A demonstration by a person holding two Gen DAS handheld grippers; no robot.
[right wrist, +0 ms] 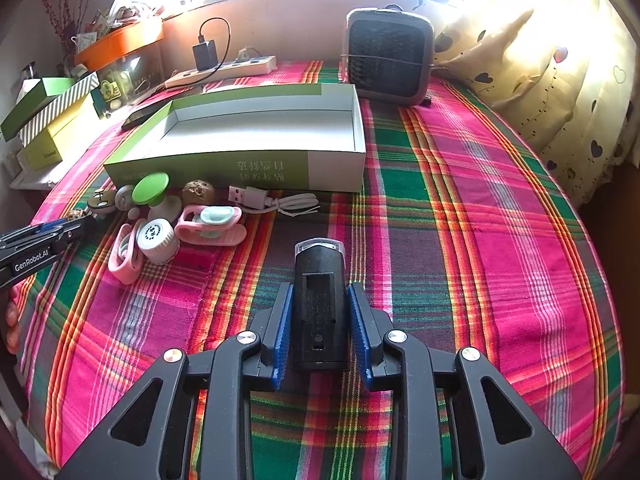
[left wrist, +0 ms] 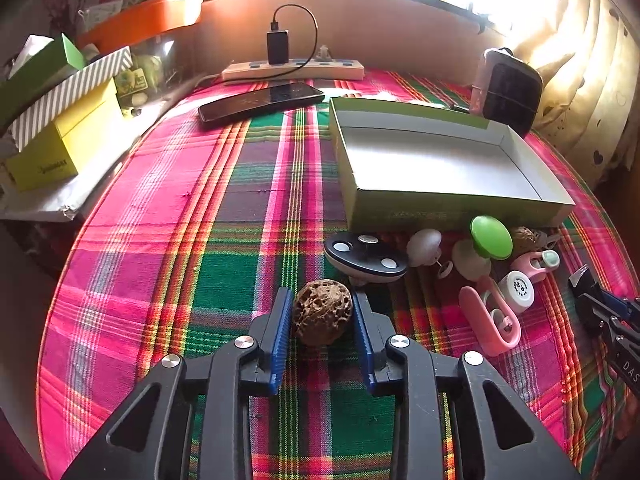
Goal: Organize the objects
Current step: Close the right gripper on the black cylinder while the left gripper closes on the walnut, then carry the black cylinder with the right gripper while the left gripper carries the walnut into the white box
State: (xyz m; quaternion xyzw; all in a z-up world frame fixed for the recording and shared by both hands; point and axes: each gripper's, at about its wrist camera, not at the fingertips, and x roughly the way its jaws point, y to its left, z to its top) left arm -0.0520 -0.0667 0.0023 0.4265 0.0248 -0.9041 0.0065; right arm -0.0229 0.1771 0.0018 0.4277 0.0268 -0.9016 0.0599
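Left gripper [left wrist: 322, 312] clamps a wrinkled walnut [left wrist: 322, 311]; right gripper [right wrist: 319, 320] pinches a black clip-on light [right wrist: 319, 304], its underside hidden.

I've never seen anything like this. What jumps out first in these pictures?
The bright plaid cloth fills both views. On it, the left gripper has its blue jaws around a wrinkled brown walnut, and the right gripper has its jaws around a small black device. Beyond them an empty green box waits, with small trinkets clustered along its front.

Second walnut [left wrist: 524, 236] half hidden behind knob [left wrist: 491, 237]
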